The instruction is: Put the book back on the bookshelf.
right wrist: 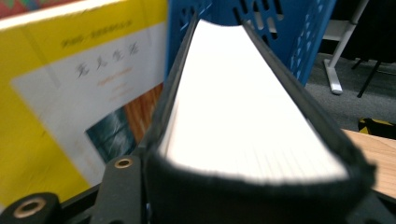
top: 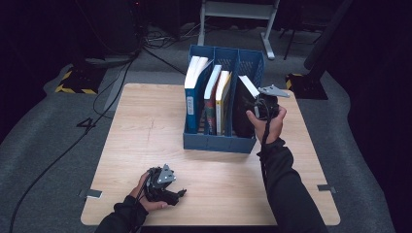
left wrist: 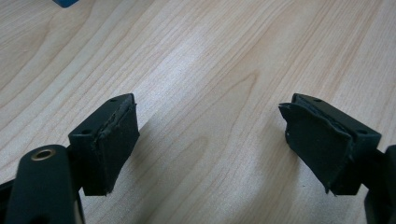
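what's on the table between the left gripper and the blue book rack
Nothing. In the high view, only bare wooden table runs from the left gripper up to the blue book rack. The left gripper view shows plain wood between its open jaws.

The yellow book (right wrist: 56, 93) bears blurred Chinese title characters, too smeared to read surely

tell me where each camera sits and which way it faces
High view: above the person's side, looking forward and down on the table; both forearms show, with the left gripper and the right gripper at the blue file rack.
Left gripper view: rides the left gripper, looking down along its open jaws at bare wood.
Right gripper view: rides the right gripper, facing the black book between its jaws, beside a yellow book.
Shared: the black book and the rack appear in the high and right gripper views.
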The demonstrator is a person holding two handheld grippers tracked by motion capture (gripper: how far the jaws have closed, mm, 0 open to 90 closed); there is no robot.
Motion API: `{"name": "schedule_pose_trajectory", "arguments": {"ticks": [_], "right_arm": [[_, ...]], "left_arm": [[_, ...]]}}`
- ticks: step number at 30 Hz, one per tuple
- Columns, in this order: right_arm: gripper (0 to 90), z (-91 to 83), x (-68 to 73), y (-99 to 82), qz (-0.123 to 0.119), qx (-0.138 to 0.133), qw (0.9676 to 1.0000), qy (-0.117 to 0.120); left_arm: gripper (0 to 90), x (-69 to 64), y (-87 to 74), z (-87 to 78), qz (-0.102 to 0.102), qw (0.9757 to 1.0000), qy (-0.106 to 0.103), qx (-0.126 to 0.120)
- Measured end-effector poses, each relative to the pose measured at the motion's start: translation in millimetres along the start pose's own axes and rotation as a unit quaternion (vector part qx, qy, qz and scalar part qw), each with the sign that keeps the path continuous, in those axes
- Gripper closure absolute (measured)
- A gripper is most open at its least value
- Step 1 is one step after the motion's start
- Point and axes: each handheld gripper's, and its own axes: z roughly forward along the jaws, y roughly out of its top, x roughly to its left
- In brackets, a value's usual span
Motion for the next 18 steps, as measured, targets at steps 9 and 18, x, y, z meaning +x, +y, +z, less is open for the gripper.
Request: {"name": "schedule_pose_trajectory", "arguments": {"ticks": [9, 18], "right_arm": [[48.7, -10.8, 4.8, -11.8, -0.023, 0.004, 0.9997, 0.008], [44.9, -19.2, 4.6, -16.4, -0.033, 0.011, 0.9989, 0.030]], "left_arm": [[17.7, 0.2, 0.2, 0.1, 0.001, 1.0000, -0.001, 0.000], [17.7, 0.2, 0.2, 0.2, 0.002, 1.0000, 0.000, 0.000]]}}
